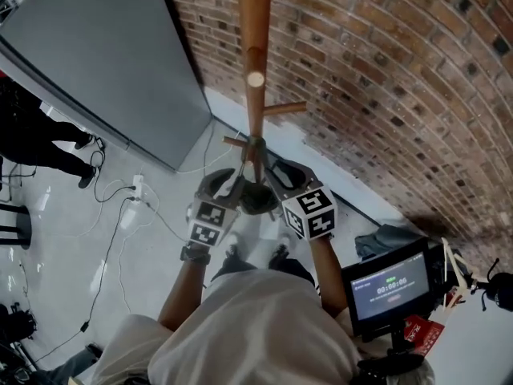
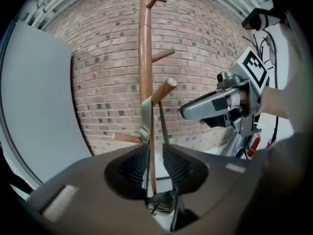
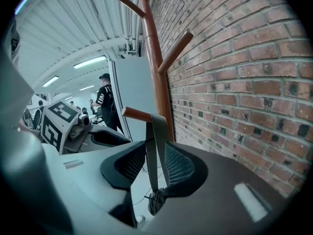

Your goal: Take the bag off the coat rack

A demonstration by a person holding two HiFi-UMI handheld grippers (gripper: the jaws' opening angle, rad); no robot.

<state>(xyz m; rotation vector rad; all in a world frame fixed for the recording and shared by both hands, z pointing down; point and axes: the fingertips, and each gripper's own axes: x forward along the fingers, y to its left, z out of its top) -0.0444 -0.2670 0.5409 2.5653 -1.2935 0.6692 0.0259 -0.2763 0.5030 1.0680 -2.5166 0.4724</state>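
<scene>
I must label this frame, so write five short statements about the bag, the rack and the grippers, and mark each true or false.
1. The bag's strap hangs over a peg of the coat rack. True.
2. The right gripper is clamped shut on the strap. False: its jaws stand apart, with the strap running down between them.
3. The wall behind the rack is a brick wall. True.
4. The bag lies on the floor, away from the rack. False: it hangs on its strap below the peg.
5. The left gripper has its jaws apart. True.
</scene>
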